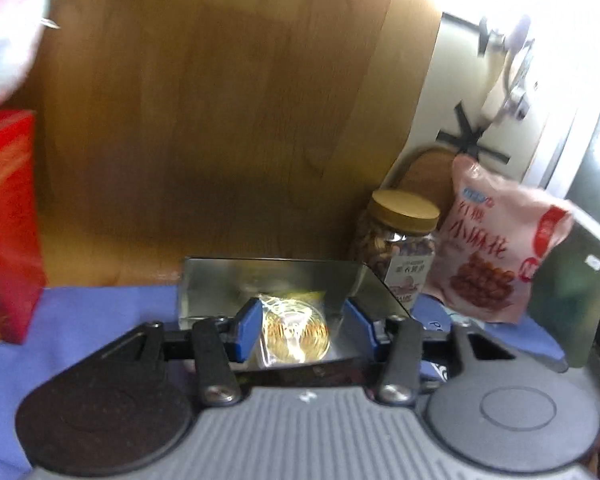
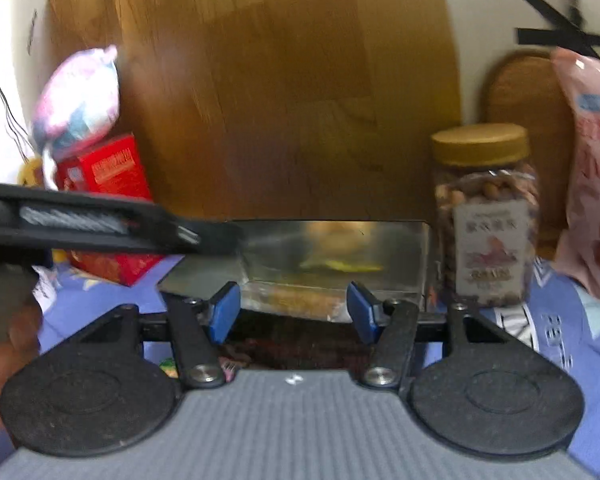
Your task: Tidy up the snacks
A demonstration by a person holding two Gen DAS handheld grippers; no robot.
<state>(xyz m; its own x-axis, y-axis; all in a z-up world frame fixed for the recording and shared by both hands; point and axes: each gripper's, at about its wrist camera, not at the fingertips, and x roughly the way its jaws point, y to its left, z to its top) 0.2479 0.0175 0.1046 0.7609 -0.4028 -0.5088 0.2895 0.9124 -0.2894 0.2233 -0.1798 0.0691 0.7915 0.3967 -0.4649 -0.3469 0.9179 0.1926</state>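
An open shiny metal tin (image 1: 220, 280) stands on the blue cloth in front of a wooden board. My left gripper (image 1: 304, 330) reaches into it. A round golden wrapped snack (image 1: 296, 332) lies between its blue pads, against the left pad, with a gap before the right pad, so the gripper is open. My right gripper (image 2: 294, 314) is open wide at the tin's (image 2: 400, 256) front edge. A flat clear snack packet (image 2: 296, 300) lies in the tin between its pads, and neither pad presses on it. The left tool's black frame (image 2: 80, 220) crosses the right wrist view from the left.
A nut jar with a gold lid (image 1: 400, 248) (image 2: 486, 216) and a pink snack bag (image 1: 496, 252) (image 2: 596, 180) stand right of the tin. A red box (image 1: 8, 220) (image 2: 108, 172) with a pastel bag (image 2: 80, 108) on it stands to the left. A hand (image 2: 4, 344) holds the left tool.
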